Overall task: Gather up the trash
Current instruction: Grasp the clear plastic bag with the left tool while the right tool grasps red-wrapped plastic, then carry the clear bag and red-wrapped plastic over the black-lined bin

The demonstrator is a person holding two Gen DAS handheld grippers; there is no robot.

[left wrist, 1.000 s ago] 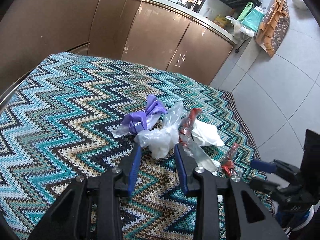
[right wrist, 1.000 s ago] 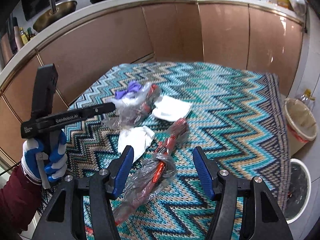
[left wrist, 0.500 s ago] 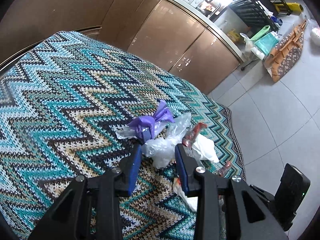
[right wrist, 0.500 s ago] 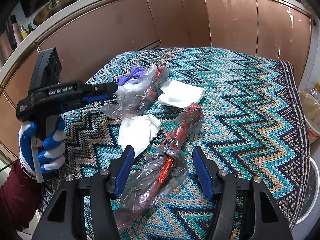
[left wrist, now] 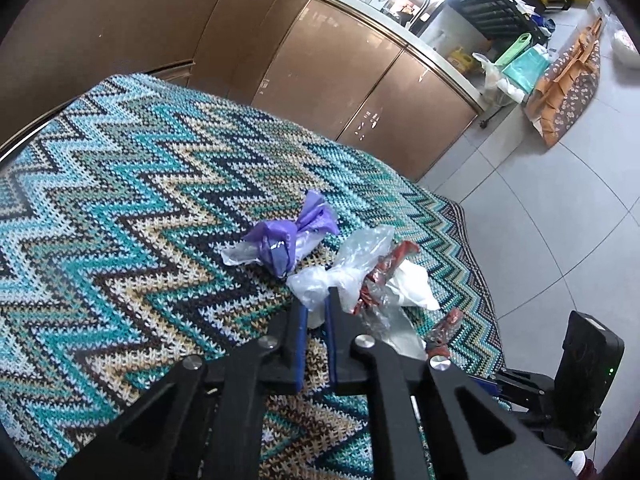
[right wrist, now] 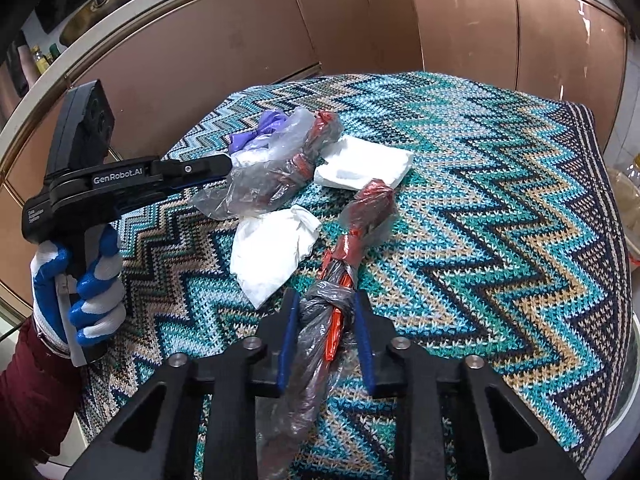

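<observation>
Trash lies on a zigzag-knit tablecloth point(left wrist: 120, 200). My left gripper point(left wrist: 316, 304) is shut on a clear plastic bag point(left wrist: 340, 276), also seen in the right wrist view point(right wrist: 264, 184). A purple wrapper point(left wrist: 288, 236) lies just beyond it. My right gripper point(right wrist: 326, 308) is shut on a twisted grey and red plastic bag point(right wrist: 344, 264) that lies between its fingers. White tissues lie between the bags, one crumpled point(right wrist: 272, 248) and one folded point(right wrist: 364, 162).
Brown cabinets point(right wrist: 360, 28) curve behind the table. The table's edge drops to a tiled floor point(left wrist: 540, 208) on the right. Part of a bin point(right wrist: 626, 200) shows at the right wrist view's right edge. Bags point(left wrist: 560, 76) lean on the floor far off.
Both grippers have closed: the left on the clear plastic bag, the right on the twisted grey and red bag. Both moved forward a little.
</observation>
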